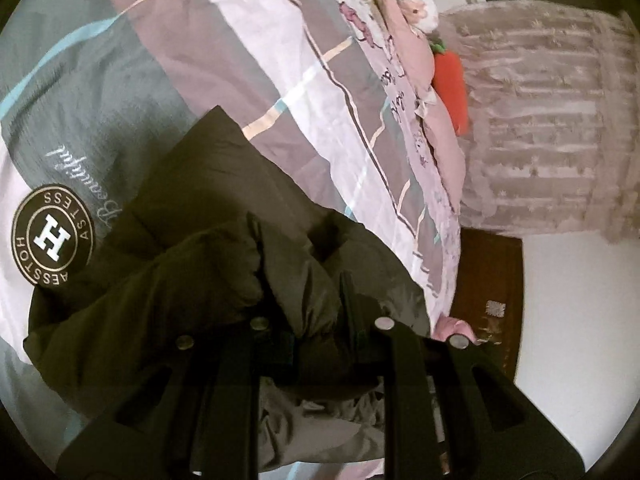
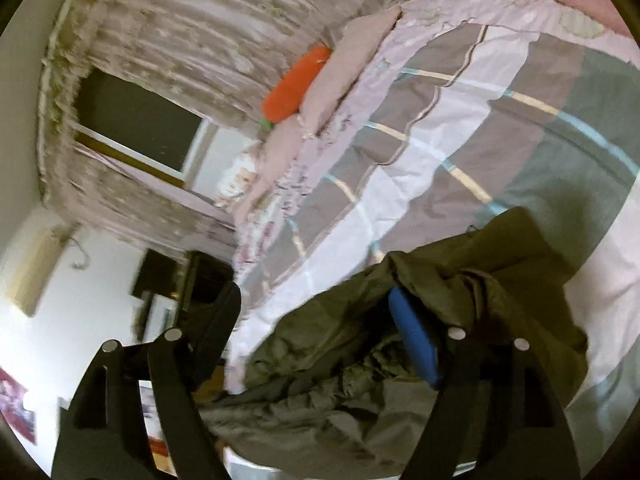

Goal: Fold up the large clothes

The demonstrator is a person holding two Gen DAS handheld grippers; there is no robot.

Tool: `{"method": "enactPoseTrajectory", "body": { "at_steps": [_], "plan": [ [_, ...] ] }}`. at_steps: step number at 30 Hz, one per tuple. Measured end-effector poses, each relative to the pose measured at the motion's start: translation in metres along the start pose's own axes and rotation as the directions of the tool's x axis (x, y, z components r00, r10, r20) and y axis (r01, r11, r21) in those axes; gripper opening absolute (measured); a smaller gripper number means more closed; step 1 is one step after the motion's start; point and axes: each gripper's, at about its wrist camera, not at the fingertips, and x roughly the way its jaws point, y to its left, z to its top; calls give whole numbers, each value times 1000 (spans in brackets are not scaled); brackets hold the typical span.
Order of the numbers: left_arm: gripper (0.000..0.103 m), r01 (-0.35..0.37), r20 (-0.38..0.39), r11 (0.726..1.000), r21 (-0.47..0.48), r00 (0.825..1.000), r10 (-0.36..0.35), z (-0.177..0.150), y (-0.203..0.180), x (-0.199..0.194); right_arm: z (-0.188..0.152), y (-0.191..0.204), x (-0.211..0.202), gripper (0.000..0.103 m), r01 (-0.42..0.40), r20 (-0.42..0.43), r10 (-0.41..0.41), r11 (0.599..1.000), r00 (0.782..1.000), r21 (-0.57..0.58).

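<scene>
I am looking at a dark olive puffer jacket (image 1: 192, 240), quilted and slightly glossy, which is lying bunched on the bed's duvet cover (image 1: 280, 92). That cover is smooth cotton in grey, mauve and white blocks crossed by thin cream and pale blue lines, with a round black badge (image 1: 53, 239) printed just beside the jacket's edge.

My left claw (image 1: 320, 320) is gripping the jacket: its fingers are drawn close together with a fold of the padded cloth pinched between them. My right claw (image 2: 324, 328) is standing wide apart. No earlier picture is on hand to compare. One black finger is hanging off the bed's edge over the floor side, and the blue pad (image 2: 414, 340) of the other is lying against the jacket's crumpled fabric without clamping it.

Beyond the jacket, the duvet is running flat and bare up to the pink pillows (image 1: 404, 40) and an orange carrot-shaped plush (image 1: 450, 88). Past those, a frilly lace curtain (image 1: 552, 120) is hanging. Near the jacket the bed's edge is dropping to a brown wooden nightstand (image 1: 492, 280).
</scene>
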Motion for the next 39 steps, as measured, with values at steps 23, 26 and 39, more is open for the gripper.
{"method": "enactPoseTrajectory", "body": {
  "at_steps": [23,26,39],
  "plan": [
    [29,21,-1,999,-43,1000,-21,4,18,-5,-145,67,100,52,118,-293,-425,713,856,-691],
    [47,29,42,1000,0,999,-29,4,3,-30,-148,62,130,52,212,-223,-494,678,840,-704],
    [79,-85,35,767,636,996,81,-148,-123,-29,-92,44,155,51,376,-101,-504,749,858,-545]
  ]
}}
